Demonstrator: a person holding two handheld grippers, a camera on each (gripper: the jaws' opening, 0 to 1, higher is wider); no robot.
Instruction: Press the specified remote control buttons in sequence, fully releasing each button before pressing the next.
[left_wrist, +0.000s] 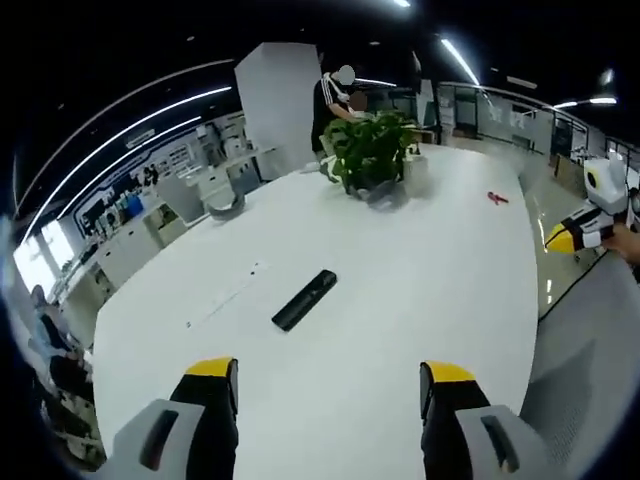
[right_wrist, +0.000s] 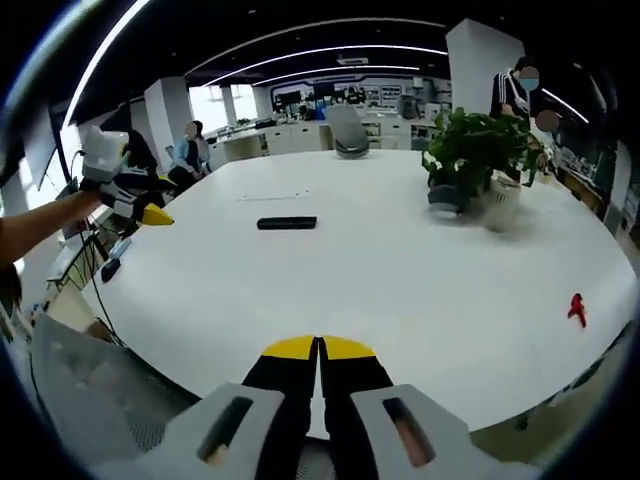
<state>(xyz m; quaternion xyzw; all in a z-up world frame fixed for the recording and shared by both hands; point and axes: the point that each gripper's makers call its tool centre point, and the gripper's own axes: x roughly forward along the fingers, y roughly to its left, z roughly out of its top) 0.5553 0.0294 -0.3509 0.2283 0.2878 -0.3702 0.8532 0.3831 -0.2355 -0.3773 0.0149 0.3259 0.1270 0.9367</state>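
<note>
The remote control (left_wrist: 305, 299) lies flat and alone on the white worktop (left_wrist: 400, 300), well clear of the potted plant (left_wrist: 372, 152) and the small red thing (left_wrist: 497, 198) near the far edge; that bare spot suits you, since nothing blocks a press from above and the buttons stay in sight. Your left gripper (left_wrist: 331, 385) hangs over the near edge with its fingers wide apart, the remote ahead and between them but well short of touching; held so, it seems ready to steady the casing. Your right gripper (right_wrist: 318, 349) has its fingers together, tips touching, which I judge is the shape you want for poking one button at a time; from that side the remote sits well off, so no press has begun.
</note>
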